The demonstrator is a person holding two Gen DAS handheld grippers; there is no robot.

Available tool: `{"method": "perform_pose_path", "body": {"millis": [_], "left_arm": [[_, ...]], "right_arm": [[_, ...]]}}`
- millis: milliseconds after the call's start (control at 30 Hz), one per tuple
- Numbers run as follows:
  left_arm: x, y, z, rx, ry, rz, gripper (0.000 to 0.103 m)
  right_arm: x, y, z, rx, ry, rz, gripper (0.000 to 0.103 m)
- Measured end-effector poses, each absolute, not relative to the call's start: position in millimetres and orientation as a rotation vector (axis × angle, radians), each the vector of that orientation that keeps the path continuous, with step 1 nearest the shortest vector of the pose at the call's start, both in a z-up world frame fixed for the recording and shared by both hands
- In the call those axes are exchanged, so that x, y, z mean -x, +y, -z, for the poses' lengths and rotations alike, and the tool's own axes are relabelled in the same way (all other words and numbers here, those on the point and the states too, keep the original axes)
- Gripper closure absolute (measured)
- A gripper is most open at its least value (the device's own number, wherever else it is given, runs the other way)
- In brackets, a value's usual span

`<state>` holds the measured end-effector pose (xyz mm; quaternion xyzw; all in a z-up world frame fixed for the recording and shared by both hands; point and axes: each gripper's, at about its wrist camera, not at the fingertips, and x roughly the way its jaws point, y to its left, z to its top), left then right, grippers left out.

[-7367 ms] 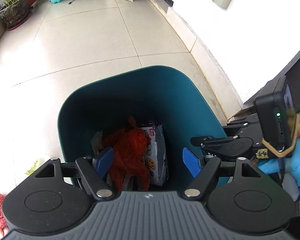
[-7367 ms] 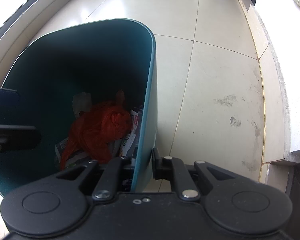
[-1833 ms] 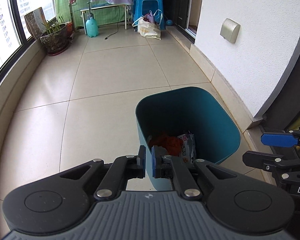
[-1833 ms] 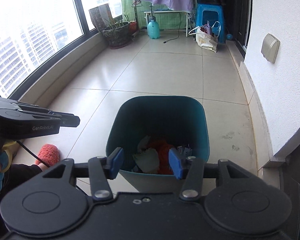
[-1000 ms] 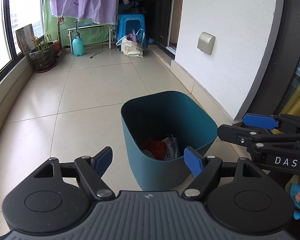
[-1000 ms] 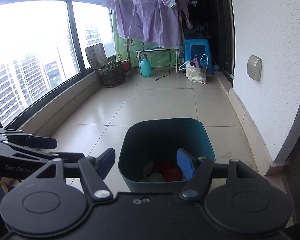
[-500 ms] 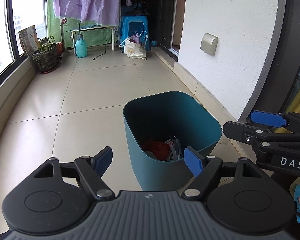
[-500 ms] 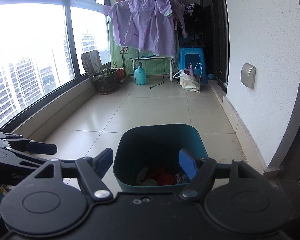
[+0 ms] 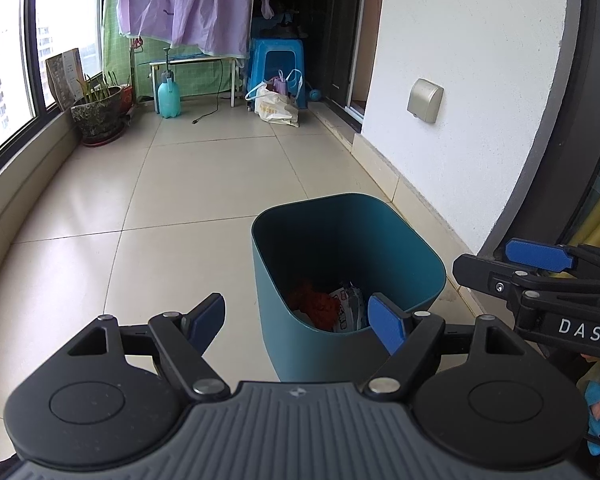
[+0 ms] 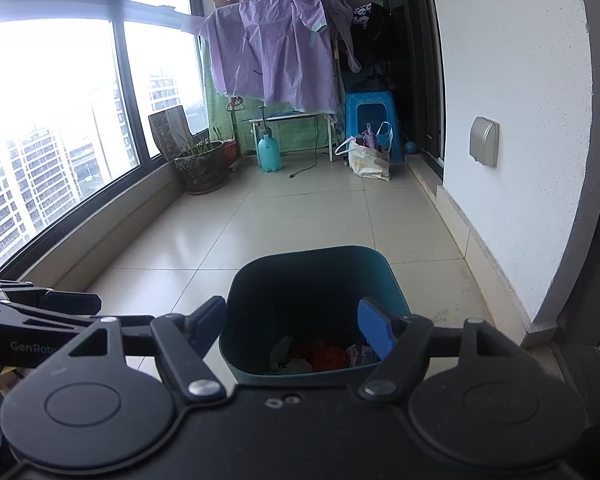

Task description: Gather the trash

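Observation:
A teal trash bin [image 9: 428, 268] [image 10: 380, 268] stands on the tiled floor near the white wall. Inside it lie a red crumpled bag [image 9: 314, 302] [image 10: 326, 354], a printed white wrapper [image 9: 346, 308] and a pale scrap [image 10: 282, 350]. My left gripper [image 9: 296, 320] hangs above and in front of the bin, open, with nothing between its blue pads. My right gripper [image 10: 292, 326] also stands open and empty above the bin's near rim. The right gripper's fingers [image 9: 536, 256] show at the right edge of the left wrist view; the left gripper's fingers [image 10: 72, 304] show at the left of the right wrist view.
The white wall [image 9: 460, 60] with a grey socket cover [image 9: 424, 100] runs along the right. At the far end stand a potted plant [image 9: 98, 114], a turquoise spray bottle [image 9: 168, 98], a blue stool [image 9: 276, 68], a white bag [image 9: 276, 108] and hanging purple cloth [image 9: 184, 4]. Windows line the left.
Both views have tilted slightly upward, so the bin sits a little lower in each frame. Both grippers stay open and empty.

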<state>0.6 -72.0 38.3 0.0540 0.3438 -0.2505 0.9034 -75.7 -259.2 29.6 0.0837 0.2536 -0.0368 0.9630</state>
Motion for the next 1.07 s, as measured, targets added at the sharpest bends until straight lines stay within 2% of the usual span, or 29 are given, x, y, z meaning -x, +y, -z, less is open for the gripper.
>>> {"method": "perform_pose_path", "body": {"millis": [1067], "left_arm": [[7.2,-61.7,-47.0,-0.108,0.665,0.550,0.024]], "right_arm": [[70.0,-249.5,-31.5,-0.139,0.530,0.049,0.031]]}}
